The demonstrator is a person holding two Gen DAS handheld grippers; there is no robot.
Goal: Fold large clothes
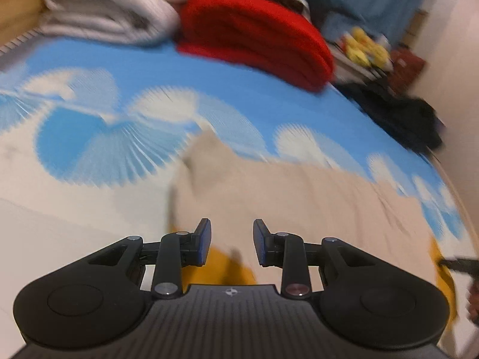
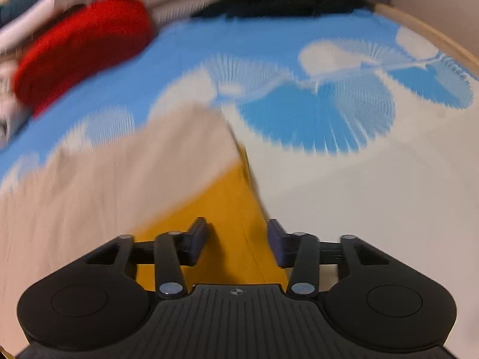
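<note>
Left wrist view: left gripper [image 1: 232, 242] at lower centre, two fingers [image 1: 203, 240] parted, released, nothing pinched, over one beige garment with mustard-yellow underside [image 1: 284, 197] spread on the blue-and-white fan-patterned bedcover [image 1: 149, 68]. One folded red cloth [image 1: 257, 36] at upper centre, one white folded pile [image 1: 104, 9] at upper left. Right wrist view: right gripper [image 2: 238, 239] likewise parted, empty, above the garment's yellow part [image 2: 227, 209]. Both frames blurred.
</note>
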